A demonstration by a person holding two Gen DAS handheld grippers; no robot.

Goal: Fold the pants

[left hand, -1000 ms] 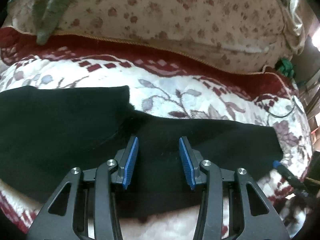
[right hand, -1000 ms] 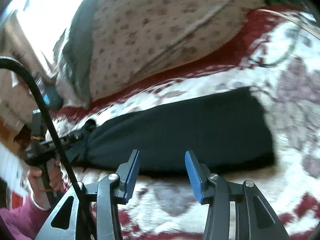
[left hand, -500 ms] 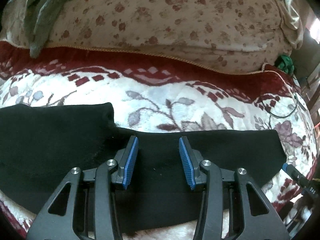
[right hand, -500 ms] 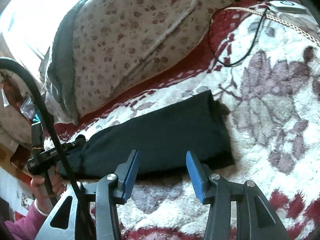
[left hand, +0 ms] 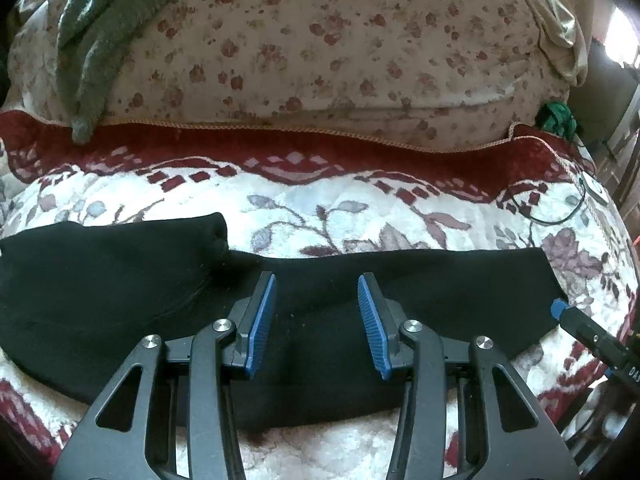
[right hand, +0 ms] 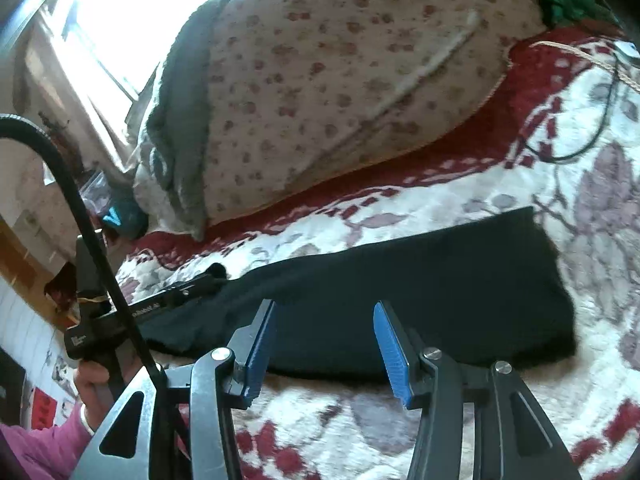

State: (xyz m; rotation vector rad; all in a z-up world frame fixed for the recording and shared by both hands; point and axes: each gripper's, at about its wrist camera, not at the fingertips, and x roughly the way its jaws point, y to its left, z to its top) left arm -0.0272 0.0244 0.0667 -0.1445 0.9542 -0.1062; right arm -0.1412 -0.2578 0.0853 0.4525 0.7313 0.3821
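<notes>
place: home bedroom | signs: floral blanket [left hand: 320,208], flowered pillow [left hand: 320,48], sunlit window [right hand: 132,12]

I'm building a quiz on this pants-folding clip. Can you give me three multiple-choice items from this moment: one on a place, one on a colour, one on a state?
1. Where do the pants lie?
A. on the floral blanket
B. over a chair
C. on the bedding pile

2. What colour are the gripper pads?
A. red
B. blue
C. green

3. What is between the left gripper pads?
A. a pinched fold
B. a cable
C. nothing; it hangs open above the pants

Key: 1 A, blanket shows around the pants' visible edges; 2 B, both wrist views show ribbed blue pads; 3 C, the pads stand apart with flat cloth behind them.
</notes>
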